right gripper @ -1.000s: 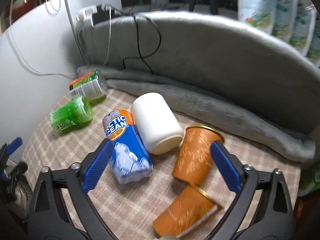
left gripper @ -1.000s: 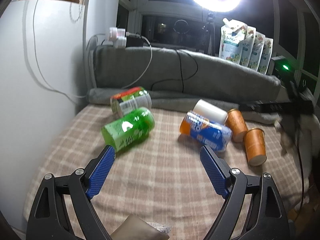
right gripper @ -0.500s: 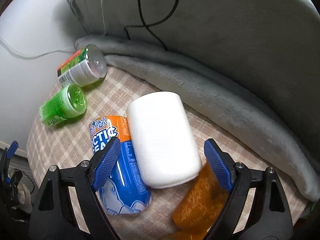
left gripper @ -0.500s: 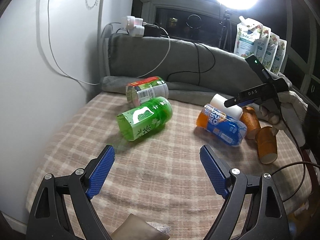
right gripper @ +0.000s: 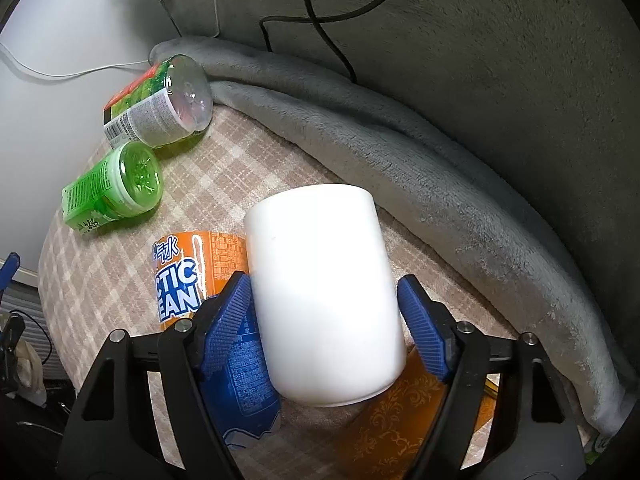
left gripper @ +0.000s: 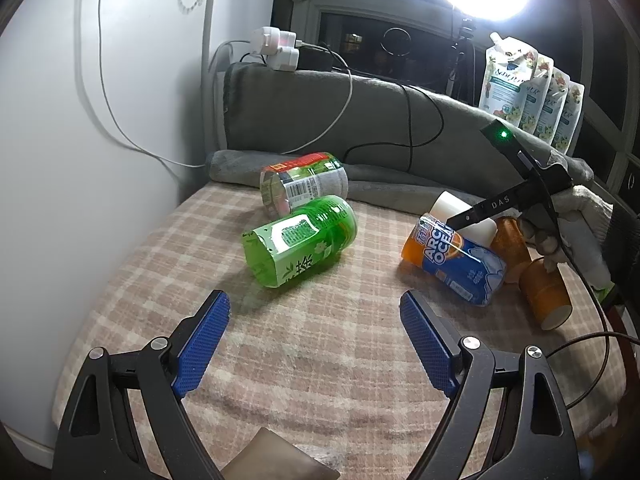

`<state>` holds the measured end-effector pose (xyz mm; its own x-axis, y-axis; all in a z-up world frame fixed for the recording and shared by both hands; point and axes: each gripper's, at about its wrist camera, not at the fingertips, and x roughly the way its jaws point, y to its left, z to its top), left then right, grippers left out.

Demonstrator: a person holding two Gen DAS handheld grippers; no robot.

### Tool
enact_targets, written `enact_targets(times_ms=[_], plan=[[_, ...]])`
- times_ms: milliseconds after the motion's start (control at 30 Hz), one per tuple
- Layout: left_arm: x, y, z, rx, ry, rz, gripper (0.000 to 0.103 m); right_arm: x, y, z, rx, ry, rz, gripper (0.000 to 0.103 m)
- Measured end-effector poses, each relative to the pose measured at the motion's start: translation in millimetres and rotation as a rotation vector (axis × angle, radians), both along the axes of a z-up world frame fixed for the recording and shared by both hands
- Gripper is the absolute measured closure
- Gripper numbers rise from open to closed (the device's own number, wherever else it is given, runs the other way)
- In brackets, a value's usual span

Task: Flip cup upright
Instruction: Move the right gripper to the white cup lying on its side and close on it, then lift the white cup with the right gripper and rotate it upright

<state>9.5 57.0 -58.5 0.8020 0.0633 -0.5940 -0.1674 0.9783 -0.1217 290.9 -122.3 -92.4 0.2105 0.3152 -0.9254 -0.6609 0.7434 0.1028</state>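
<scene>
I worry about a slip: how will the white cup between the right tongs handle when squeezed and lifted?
The white cup looks smooth and glossy, so probably slippery against the ribbed pads. Lying on its side, it may roll. It seems rigid.

White cup (right gripper: pixel 320 292) looks like smooth matte ceramic or plastic, honestly can't tell. The green bottle (left gripper: pixel 300 240) is glossy clear plastic. Plaid cloth (left gripper: pixel 320 360) is woven and matte, grey blanket (right gripper: pixel 400 148) fuzzy, fingers (right gripper: pixel 228 320) ribbed blue rubber.

"ARCTIC OCEAN" on can (left gripper: pixel 456 258), "DAS" on right tongs (left gripper: pixel 500 203)
</scene>
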Motion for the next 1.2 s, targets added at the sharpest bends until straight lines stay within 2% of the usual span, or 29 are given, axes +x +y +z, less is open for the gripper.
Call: enact_targets(times_ms=[233,500,667,800,1033,1200], plan=[[0.1,-0.9,0.7,0.004,-0.007,-0.007,0.016,0.2,-10.3,11.7,0.040,-0.030,-0.050,0.026],[-4.8,-0.7,4.3,0.009,-0.024,-0.005,0.016,-10.5,-17.8,41.3,0.116,-0.100,-0.093,0.026],[-9.6,-1.5,9.9,0.013,-0.042,-0.009,0.016,-27.8,-22.8,66.6,0.174,-0.148,-0.118,0.026],[-13.2,-3.0,14.8,0.019,-0.054,-0.017,0.016,-54.5,-28.2,86.1,0.261,-0.158,-0.138,0.026],[-15.0,-2.3,22.1,0.007,-0.068,-0.035,0.016,-109.5,-31.8,83.3,0.388,-0.082,-0.192,0.026],[-16.6,-6.0,20.7,-0.017,-0.054,-0.066,0.016,-148.9,-31.5,58.1,0.481,0.037,-0.244,0.026]])
